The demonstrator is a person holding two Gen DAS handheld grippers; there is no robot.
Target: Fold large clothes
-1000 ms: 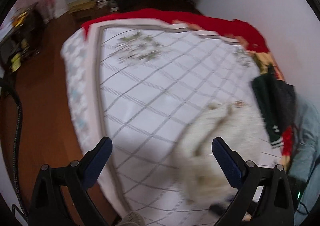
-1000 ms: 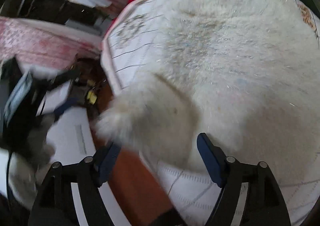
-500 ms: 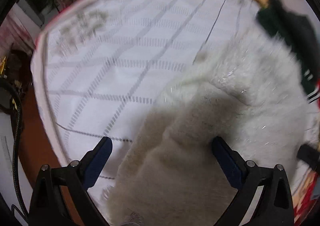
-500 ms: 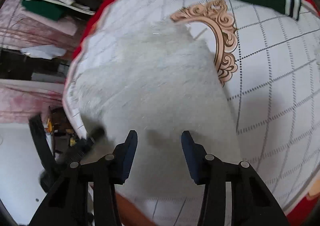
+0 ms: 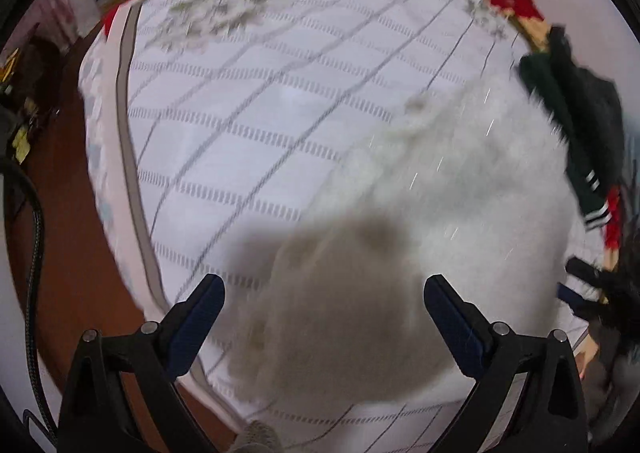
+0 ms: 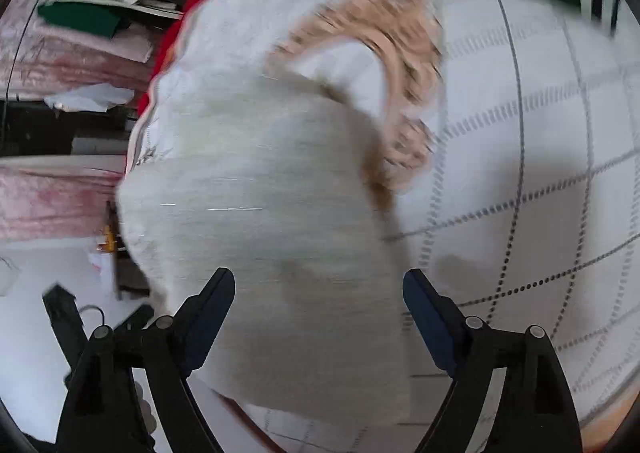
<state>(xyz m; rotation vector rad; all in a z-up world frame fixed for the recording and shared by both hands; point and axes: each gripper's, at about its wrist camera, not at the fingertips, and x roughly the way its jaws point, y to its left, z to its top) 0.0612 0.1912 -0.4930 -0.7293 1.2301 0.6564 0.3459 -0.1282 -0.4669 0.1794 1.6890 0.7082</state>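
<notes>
The fleece [image 5: 432, 213] lies on the bed's near right part, its edge at the bedside. Left gripper [image 5: 322, 299] hovers above it, jaws spread wide, holding nothing; half a second ago the fleece filled more of its view, so it has drawn back. Right gripper [image 6: 318, 295], half closed then, is now spread too and empty: the fleece looks released, a fold likely just laid. The bedcover [image 5: 248, 125] is white with a grid. Dark green clothes [image 5: 576, 125] lie at the far right; wooden floor [image 5: 68, 237] to the left.
</notes>
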